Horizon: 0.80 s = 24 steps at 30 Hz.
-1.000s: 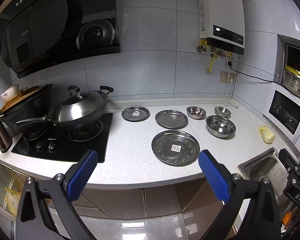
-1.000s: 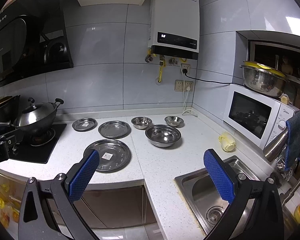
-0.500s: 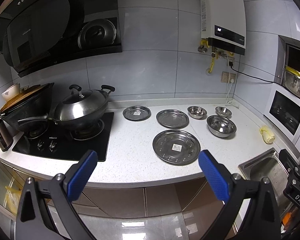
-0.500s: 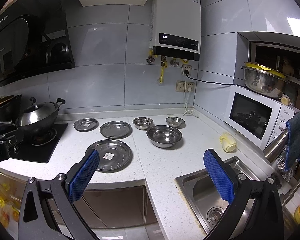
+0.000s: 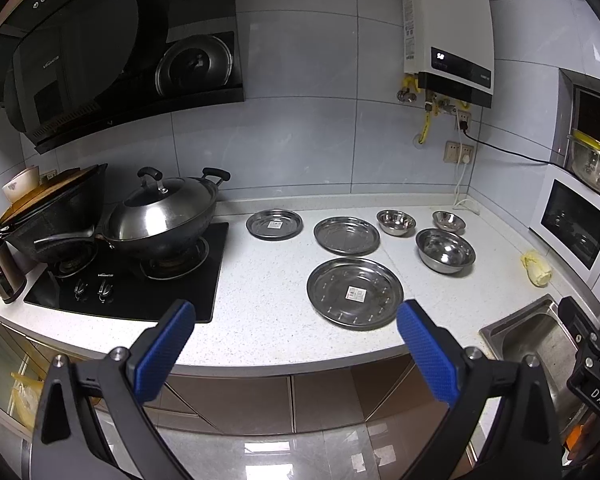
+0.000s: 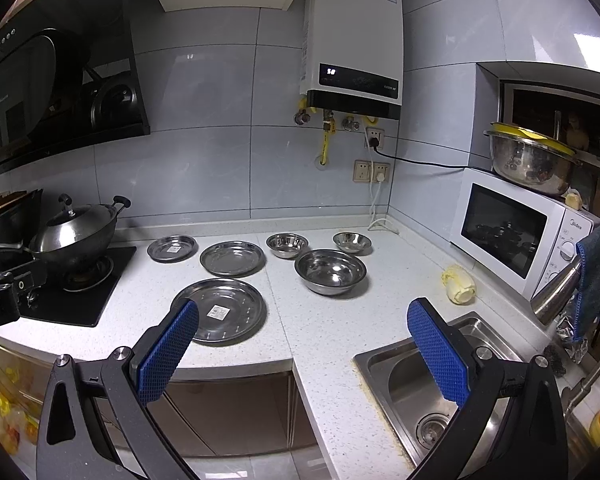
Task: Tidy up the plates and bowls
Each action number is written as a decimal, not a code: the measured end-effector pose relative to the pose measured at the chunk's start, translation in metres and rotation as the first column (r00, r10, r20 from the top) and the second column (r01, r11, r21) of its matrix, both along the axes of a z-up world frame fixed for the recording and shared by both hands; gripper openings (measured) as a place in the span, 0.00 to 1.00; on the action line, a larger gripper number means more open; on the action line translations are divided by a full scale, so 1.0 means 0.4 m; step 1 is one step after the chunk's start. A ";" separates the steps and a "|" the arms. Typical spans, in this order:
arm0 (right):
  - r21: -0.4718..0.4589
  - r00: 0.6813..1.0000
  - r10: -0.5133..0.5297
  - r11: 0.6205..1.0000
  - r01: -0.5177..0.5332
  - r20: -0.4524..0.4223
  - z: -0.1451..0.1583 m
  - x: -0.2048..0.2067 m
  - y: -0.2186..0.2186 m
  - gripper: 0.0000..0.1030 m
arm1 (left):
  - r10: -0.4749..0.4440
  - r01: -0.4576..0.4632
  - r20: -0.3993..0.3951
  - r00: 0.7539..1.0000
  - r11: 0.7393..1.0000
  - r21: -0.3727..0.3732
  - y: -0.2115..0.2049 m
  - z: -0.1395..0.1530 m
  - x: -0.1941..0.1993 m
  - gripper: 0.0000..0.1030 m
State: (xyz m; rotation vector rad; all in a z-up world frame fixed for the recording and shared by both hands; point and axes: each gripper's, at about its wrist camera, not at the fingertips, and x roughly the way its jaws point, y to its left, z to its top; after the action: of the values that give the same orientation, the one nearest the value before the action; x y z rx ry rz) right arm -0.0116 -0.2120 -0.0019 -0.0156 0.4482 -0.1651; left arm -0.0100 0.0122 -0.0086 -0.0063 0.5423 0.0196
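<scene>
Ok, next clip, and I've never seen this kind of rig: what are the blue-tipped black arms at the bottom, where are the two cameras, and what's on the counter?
Those are two hand-held grippers, no robot arm. Each carries a fisheye camera looking along its two blue-padded fingers. One picture is from the left gripper, the other from the right gripper. Both stand open and hold nothing. On the white counter lie three steel plates: large plate, medium plate, small plate. Beside them sit three steel bowls, the large bowl nearest. A lidded wok sits on the stove.
</scene>
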 end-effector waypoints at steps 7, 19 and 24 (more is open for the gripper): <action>-0.002 1.000 -0.001 1.000 0.001 0.002 -0.002 0.009 0.002 0.99 | 0.002 -0.002 -0.004 1.000 1.000 0.000 0.009 0.000 0.006 0.99; 0.005 1.000 0.012 1.000 -0.012 -0.003 -0.009 0.029 0.002 0.99 | 0.015 -0.015 -0.023 1.000 1.000 -0.002 0.032 0.004 0.056 0.99; 0.006 1.000 0.014 1.000 -0.014 -0.007 -0.016 0.036 0.003 0.99 | 0.018 -0.018 -0.031 0.999 1.000 -0.003 0.039 -0.004 0.067 0.99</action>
State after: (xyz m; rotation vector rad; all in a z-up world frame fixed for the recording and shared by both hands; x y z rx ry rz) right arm 0.0029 -0.2106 -0.0081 -0.0133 0.4559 -0.1502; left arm 0.0167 0.0280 -0.0102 -0.0141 0.5733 0.0367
